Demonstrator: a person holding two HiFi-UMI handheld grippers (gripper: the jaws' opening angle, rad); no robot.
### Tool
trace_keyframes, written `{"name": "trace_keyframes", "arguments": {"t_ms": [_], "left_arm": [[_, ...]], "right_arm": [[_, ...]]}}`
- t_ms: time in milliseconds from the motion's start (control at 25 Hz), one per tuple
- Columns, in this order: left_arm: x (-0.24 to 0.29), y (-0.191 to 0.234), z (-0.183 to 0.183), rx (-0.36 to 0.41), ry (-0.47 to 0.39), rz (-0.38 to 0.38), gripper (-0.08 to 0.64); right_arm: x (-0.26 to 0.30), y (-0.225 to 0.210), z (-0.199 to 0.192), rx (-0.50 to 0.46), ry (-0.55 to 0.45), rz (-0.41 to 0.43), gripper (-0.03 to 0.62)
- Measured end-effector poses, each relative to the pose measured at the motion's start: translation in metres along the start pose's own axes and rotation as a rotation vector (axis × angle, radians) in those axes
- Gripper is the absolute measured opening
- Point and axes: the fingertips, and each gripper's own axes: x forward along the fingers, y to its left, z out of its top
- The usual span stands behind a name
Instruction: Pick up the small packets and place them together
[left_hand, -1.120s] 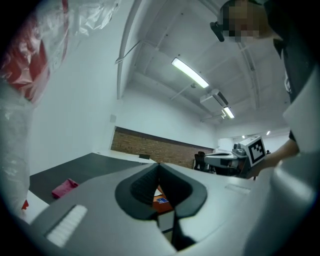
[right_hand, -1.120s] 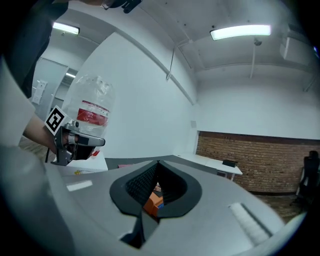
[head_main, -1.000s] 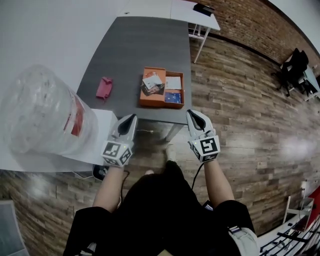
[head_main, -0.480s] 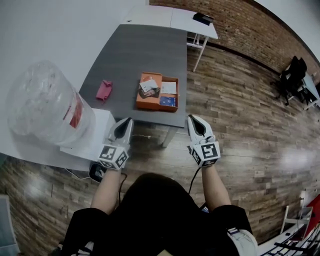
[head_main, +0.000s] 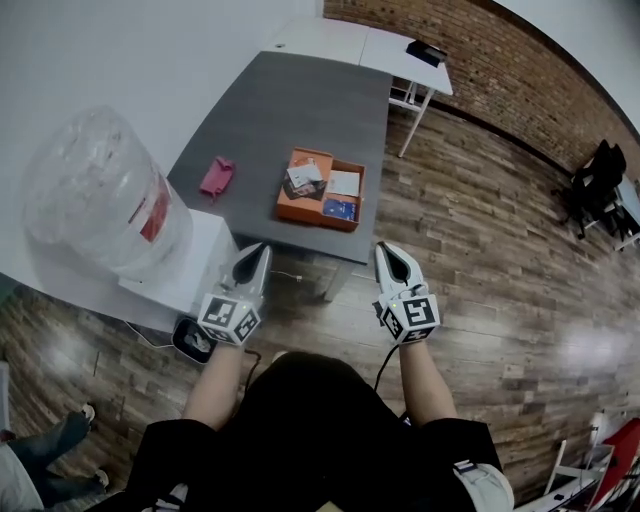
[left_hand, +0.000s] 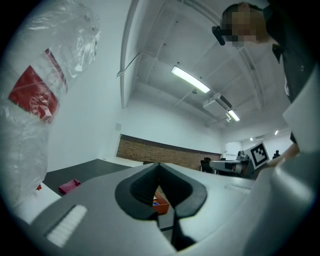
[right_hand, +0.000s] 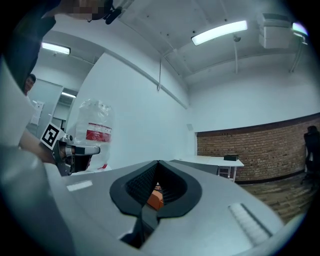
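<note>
Plainly, both tools hang short of the grey table (head_main: 290, 100), side by side and apart. The left gripper (head_main: 258, 252) has its jaws pressed together on nothing, and the right gripper (head_main: 385, 252) is likewise closed and empty; each gripper view shows the tips meeting.

The small packets (head_main: 303, 179) lie ahead of both tips, between the two lines of aim, inside an orange tray (head_main: 312, 218) near the table's closest edge. A loose pile sits on the left gripper's side. A white packet (head_main: 346, 183) and a blue packet (head_main: 341, 209) lie on the right gripper's side, apart from the pile. Gathered in one tray yet in separate spots, this fits either packets waiting to be collected or packets already brought together.

As for risks, I judge a reach made with closed tips would only shove a flat packet or nudge the tray. A low approach could strike the table edge or the tray's near wall.

To the outside of the left gripper stands a wrapped water bottle (head_main: 95, 195) on a white stand (head_main: 190, 265), close enough for a swung elbow to catch. A pink cloth (head_main: 216, 176) lies ahead and outward of it, clear of the tray. The right gripper has open floor on its outer side, and bare tabletop lies beyond the tray.
</note>
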Motion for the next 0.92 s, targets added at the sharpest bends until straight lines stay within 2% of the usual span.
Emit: {"name": "trace_keyframes", "arguments": {"t_ms": [320, 920], "left_arm": [[-0.0008, 0.0013, 0.0013, 0.017, 0.003, 0.016, 0.000], [0.0066, 0.0043, -0.0035, 0.015, 0.017, -0.005, 0.000]], "right_arm": [[0.0044, 0.0049, -0.0003, -0.004, -0.006, 0.027, 0.002], [0.0075, -0.0018, -0.0079, -0.002, 0.017, 0.003, 0.002]]}}
